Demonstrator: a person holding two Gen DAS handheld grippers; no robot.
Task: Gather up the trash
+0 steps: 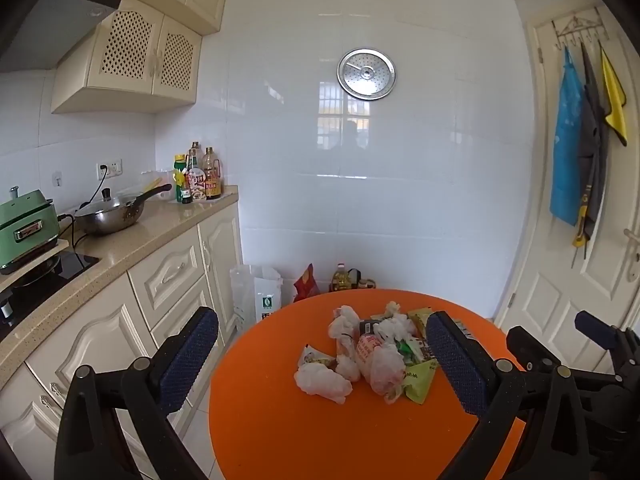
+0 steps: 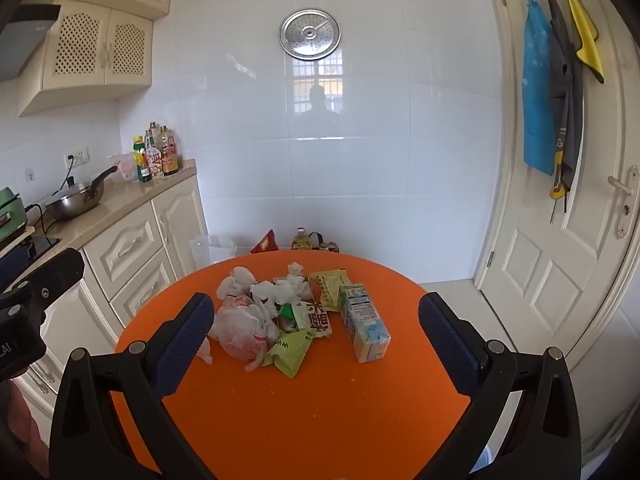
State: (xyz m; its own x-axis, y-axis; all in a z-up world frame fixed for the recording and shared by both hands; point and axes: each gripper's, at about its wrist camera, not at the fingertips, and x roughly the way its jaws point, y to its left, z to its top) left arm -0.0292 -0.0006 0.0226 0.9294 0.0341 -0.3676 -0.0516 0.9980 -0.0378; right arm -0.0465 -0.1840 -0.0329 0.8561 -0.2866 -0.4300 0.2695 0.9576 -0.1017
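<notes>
Loosely heaped, the trash (image 2: 280, 312) lies on the orange bench (image 2: 320, 408), toward its far edge and a little left of middle. Crumpled tissues (image 2: 244, 278) sit at the far-left side of the heap, a knotted plastic bag (image 2: 240, 330) at its near-left side, and green wrappers (image 2: 290, 350) at its near edge. A carton (image 2: 366, 326) lies on its side at the heap's right end, just beside the wrappers. The left gripper (image 1: 320, 356) and the right gripper (image 2: 316, 340) both hang over the near edge with jaws spread wide and nothing between their pads. Beyond the bench's left edge runs a counter (image 1: 160, 224) bearing a wok (image 1: 110, 214) and bottles (image 1: 200, 178).
</notes>
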